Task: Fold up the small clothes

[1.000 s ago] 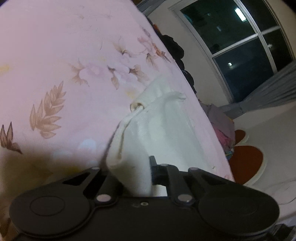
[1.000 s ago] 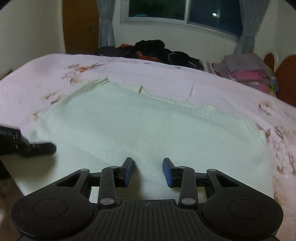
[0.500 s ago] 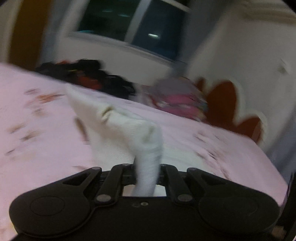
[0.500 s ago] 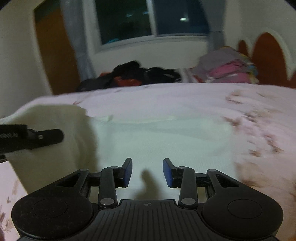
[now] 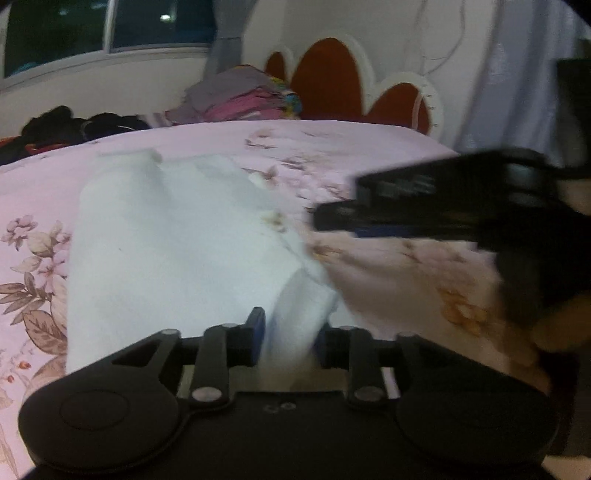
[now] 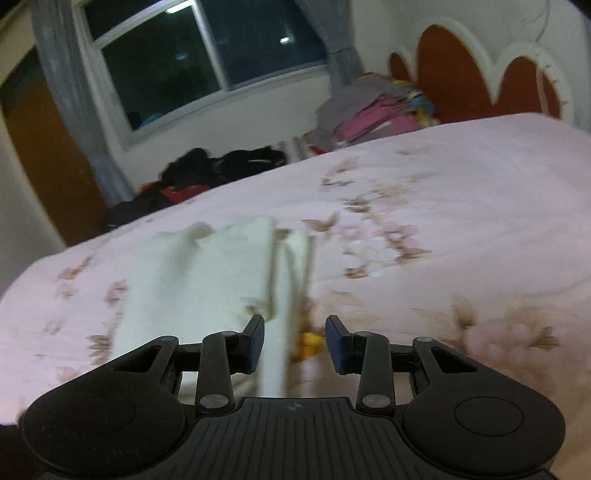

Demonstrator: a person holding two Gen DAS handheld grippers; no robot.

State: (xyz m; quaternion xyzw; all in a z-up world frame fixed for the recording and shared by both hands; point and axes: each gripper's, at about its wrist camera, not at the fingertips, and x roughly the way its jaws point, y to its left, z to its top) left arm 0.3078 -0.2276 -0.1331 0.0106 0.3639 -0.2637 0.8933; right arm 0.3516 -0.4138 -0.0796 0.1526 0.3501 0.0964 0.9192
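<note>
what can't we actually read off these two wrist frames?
- Left wrist view: the white knit garment passes between the left gripper fingers; contact is hidden by cloth.
- Left wrist view: the right gripper is motion-blurred, its opening unreadable there.
- Right wrist view: garment's near edge is cut off behind the gripper body.
- Right wrist view: a small yellow thing on the pink floral bedsheet is too blurred to identify.

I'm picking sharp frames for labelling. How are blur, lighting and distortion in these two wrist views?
Left wrist view: the right gripper is smeared by motion, the white garment soft, the window dark, so indoor light only. Right wrist view: the floral bedsheet and garment are blurred, only the gripper body is crisp; fisheye bends the bed edge in both.
</note>
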